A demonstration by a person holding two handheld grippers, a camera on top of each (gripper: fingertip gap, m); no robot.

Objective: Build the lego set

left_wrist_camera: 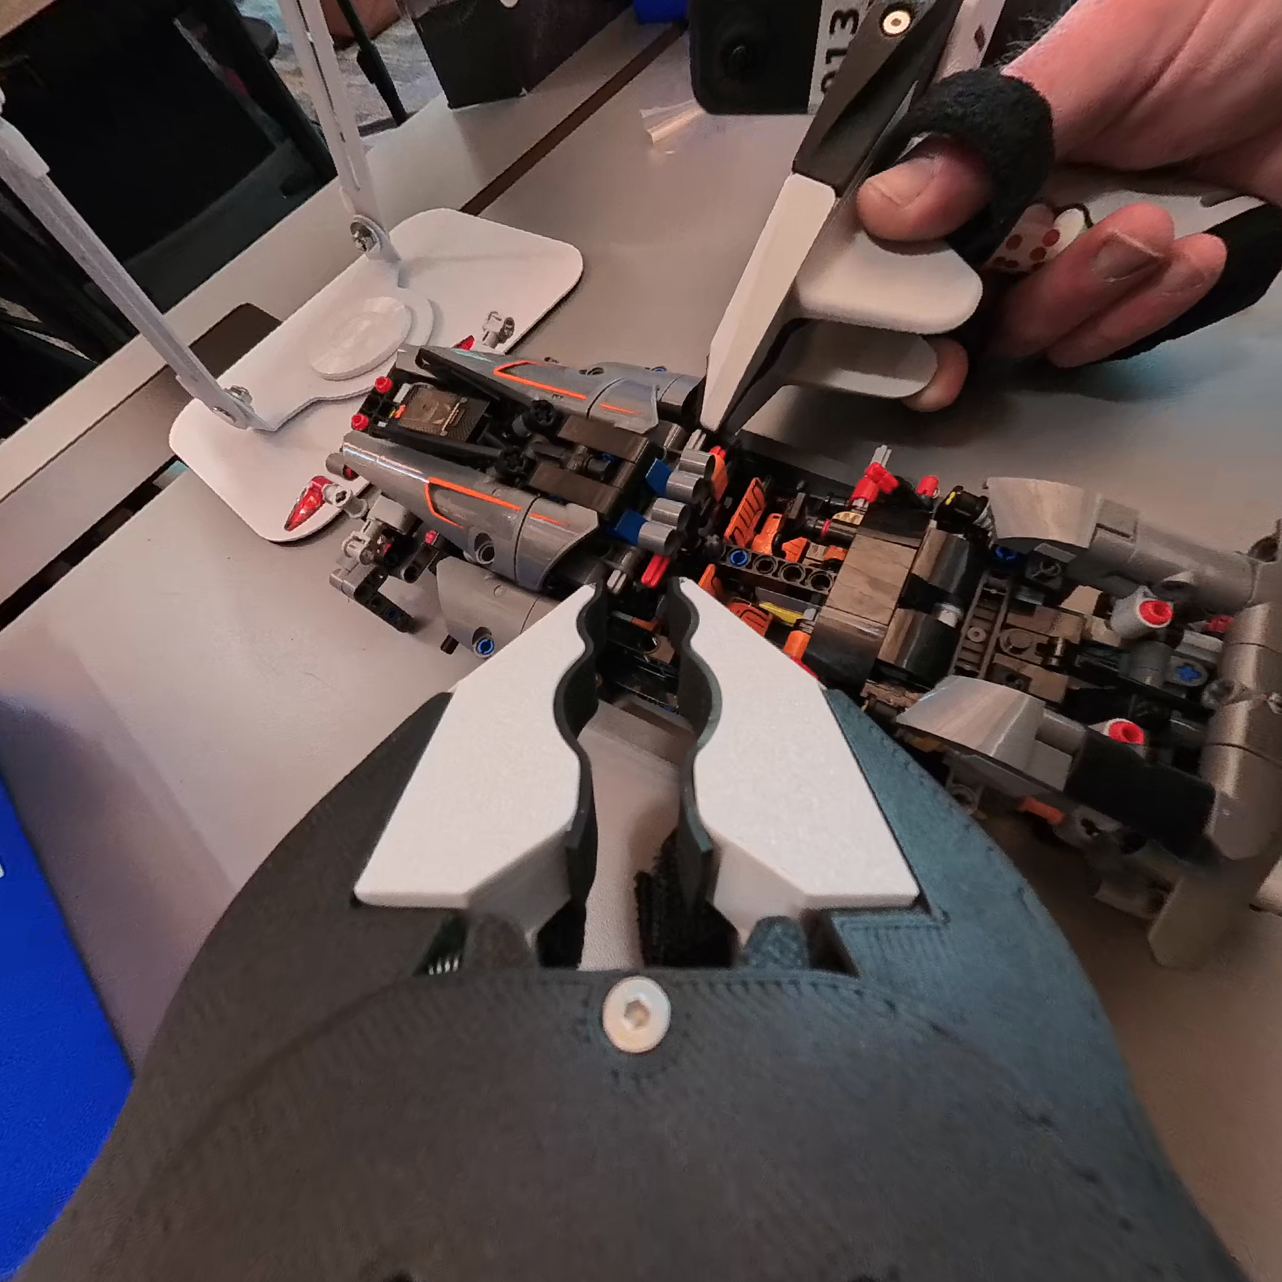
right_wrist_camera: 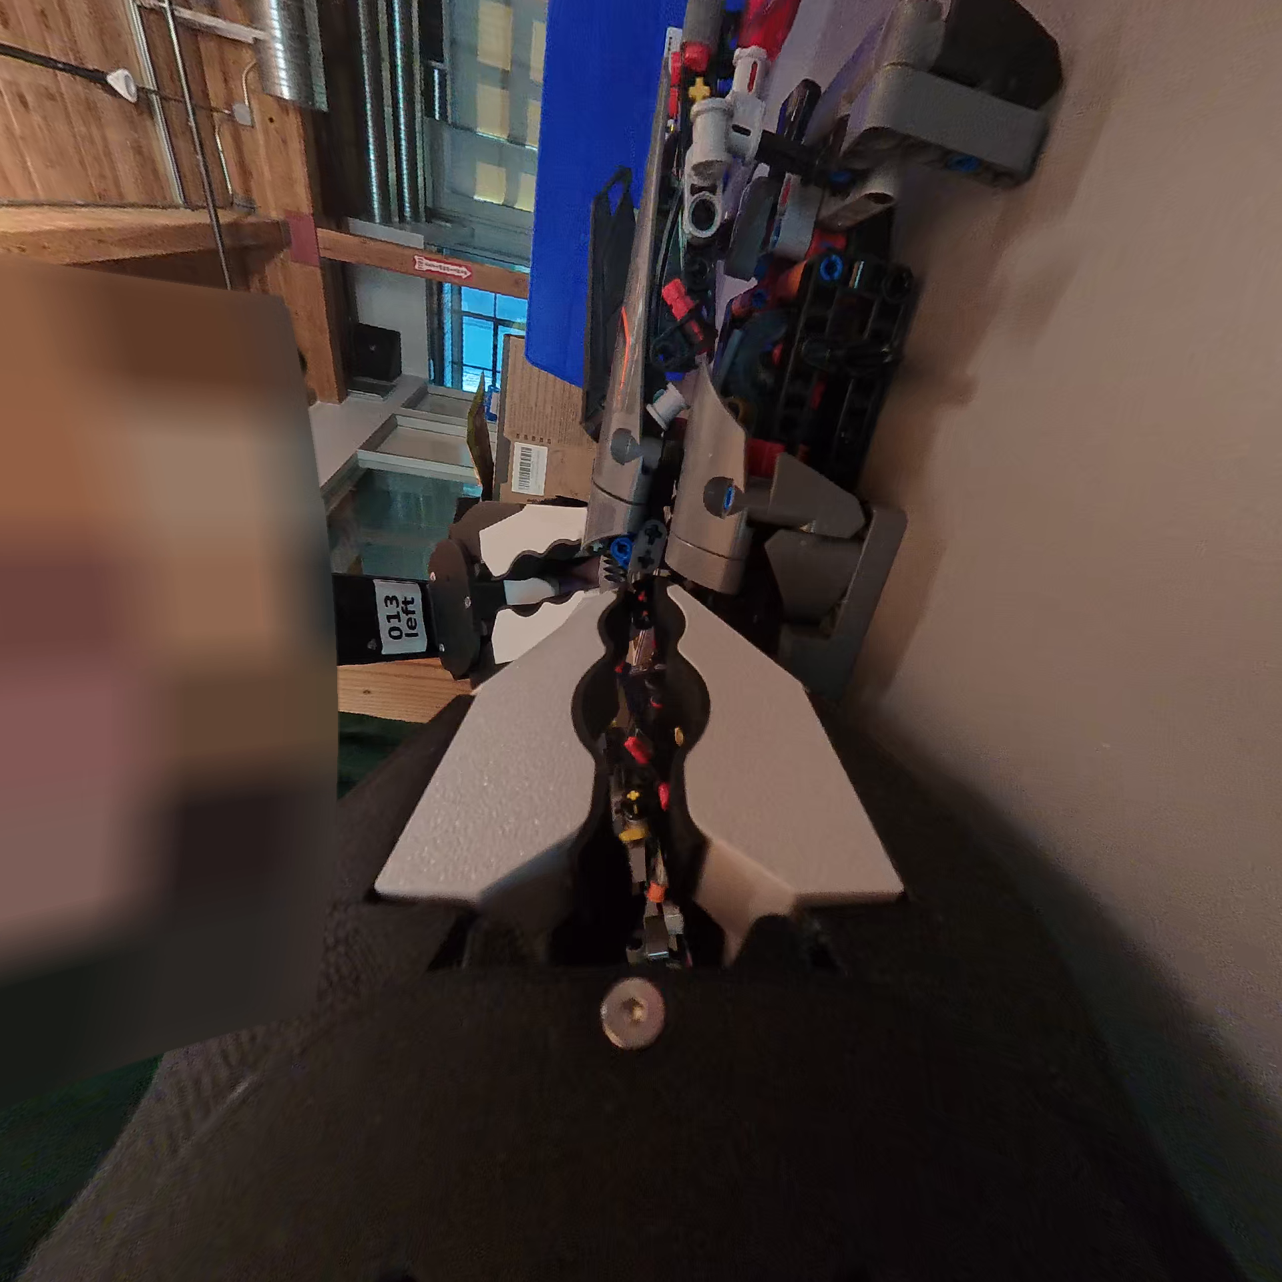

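Note:
A grey, black and orange lego car model (left_wrist_camera: 867, 576) lies lengthwise on the grey table (left_wrist_camera: 173, 680). My left gripper (left_wrist_camera: 635, 596) is at the model's near side, its white fingers closed around the dark side frame. My right gripper (left_wrist_camera: 714, 426), held by a hand (left_wrist_camera: 1110, 173), comes down from the far side with its tips pinched on a part at the model's middle. In the right wrist view my right gripper (right_wrist_camera: 639, 600) has model parts between its narrow jaws. The model (right_wrist_camera: 728, 451) fills that view ahead, and the left gripper (right_wrist_camera: 555, 579) shows beyond at its edge.
A white stand base (left_wrist_camera: 472, 277) with two slanted white arms sits behind the model's left end, with a small grey piece (left_wrist_camera: 496, 326) on it. A blue object (left_wrist_camera: 41, 971) is at the near left. A black box (left_wrist_camera: 749, 55) stands at the back.

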